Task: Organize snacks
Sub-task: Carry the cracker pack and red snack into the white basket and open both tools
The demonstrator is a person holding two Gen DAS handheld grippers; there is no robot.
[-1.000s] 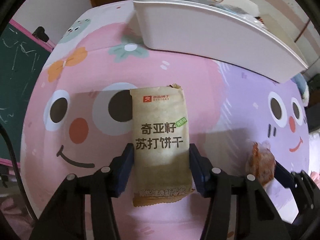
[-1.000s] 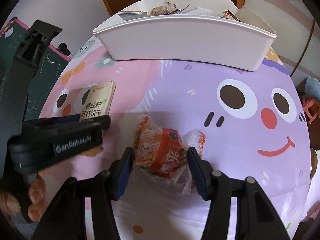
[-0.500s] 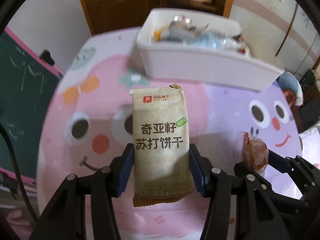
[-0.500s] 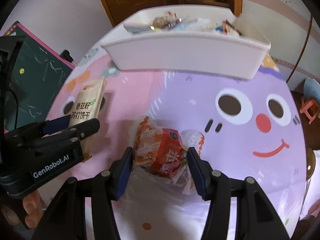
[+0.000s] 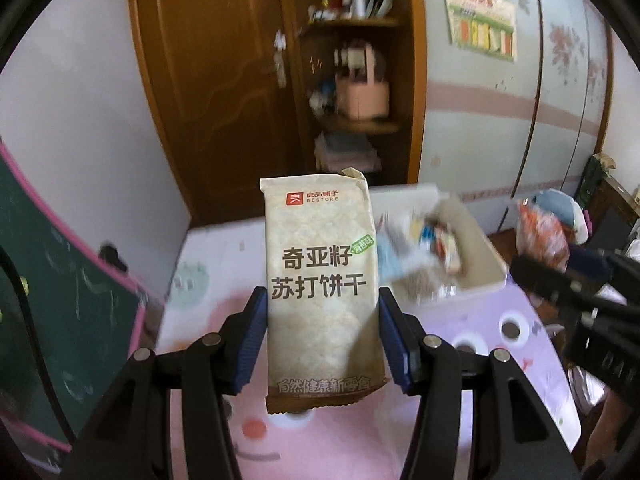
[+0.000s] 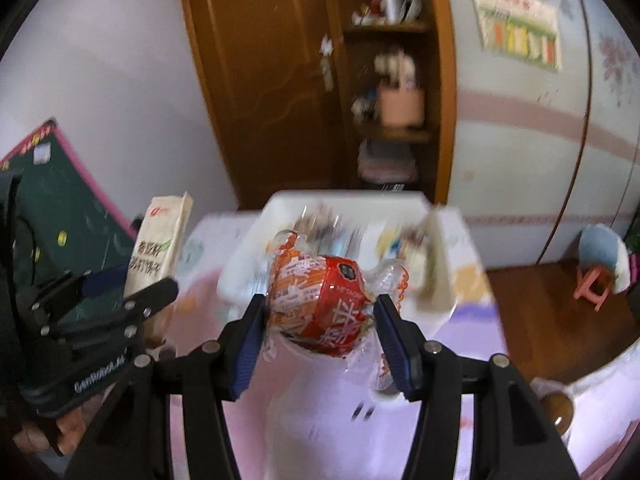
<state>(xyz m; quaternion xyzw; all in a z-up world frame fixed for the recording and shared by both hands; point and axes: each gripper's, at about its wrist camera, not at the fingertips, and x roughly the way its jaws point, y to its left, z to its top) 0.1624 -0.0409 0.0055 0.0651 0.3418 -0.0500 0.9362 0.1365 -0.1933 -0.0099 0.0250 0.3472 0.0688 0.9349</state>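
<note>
From my left wrist, my left hand-held gripper clamps a cracker pack upright between its pads, in the air above the desk. The white bin of snacks sits beyond, to the right.

From my right wrist, my right hand-held gripper grips a red snack in clear wrap, lifted in front of the bin. My left hand-held gripper shows at left with the cracker pack.

Ahead of me stands a brown wooden door beside a corner shelf crowded with small things. A poster hangs on the pale wall, a green chalkboard leans left.
</note>
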